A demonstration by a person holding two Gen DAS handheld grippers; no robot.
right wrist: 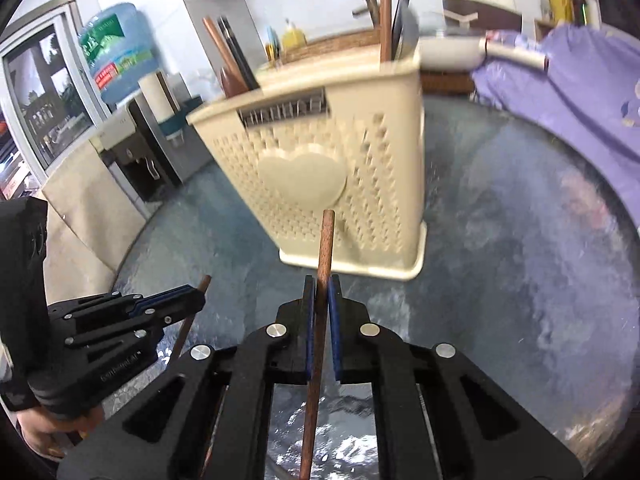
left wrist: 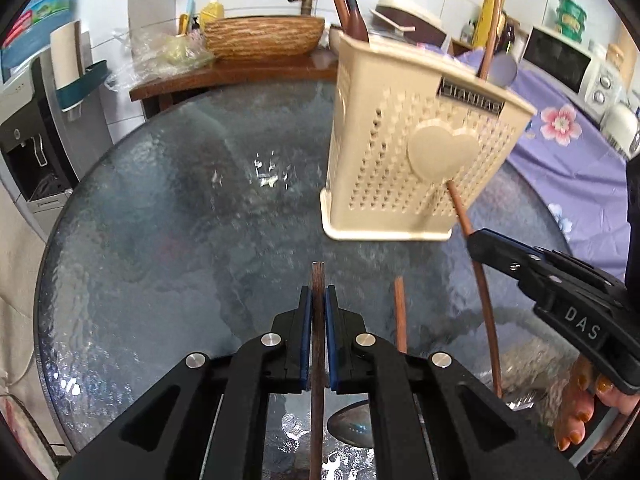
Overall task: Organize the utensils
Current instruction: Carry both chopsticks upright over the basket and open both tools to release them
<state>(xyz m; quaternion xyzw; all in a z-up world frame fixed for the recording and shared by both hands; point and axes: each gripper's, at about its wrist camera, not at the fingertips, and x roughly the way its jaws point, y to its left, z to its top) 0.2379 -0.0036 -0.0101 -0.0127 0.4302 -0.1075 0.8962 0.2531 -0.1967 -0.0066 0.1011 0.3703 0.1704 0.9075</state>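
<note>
Left wrist view: the left gripper [left wrist: 319, 300] was closed to a narrow slit, its blue pads [left wrist: 306, 344] pressing from both sides on the thin brown handle of a utensil [left wrist: 318, 360]. The handle's blunt end stood just beyond the fingertips, and a spoon-like metal bowl [left wrist: 352, 426] showed below the jaws, above the glass table [left wrist: 160, 240].

Right wrist view: the right gripper [right wrist: 321, 292] was likewise nearly shut, clamped on a second brown-handled utensil [right wrist: 320, 300], whose end reached up in front of the holder's heart emblem. In the left view this utensil's head is blurred; it may be a fork, but that cannot be told.

A third brown handle [left wrist: 401, 320] appeared between the two grippers in the left view; whether it rested on the table could not be told.

The cream perforated utensil holder [left wrist: 416, 152] stood upright on the table, beyond both grippers and apart from them. Several dark and brown handles [right wrist: 232, 56] already rose from its compartments. A purple flowered cloth [left wrist: 560, 152] lay at the table's right edge.
</note>
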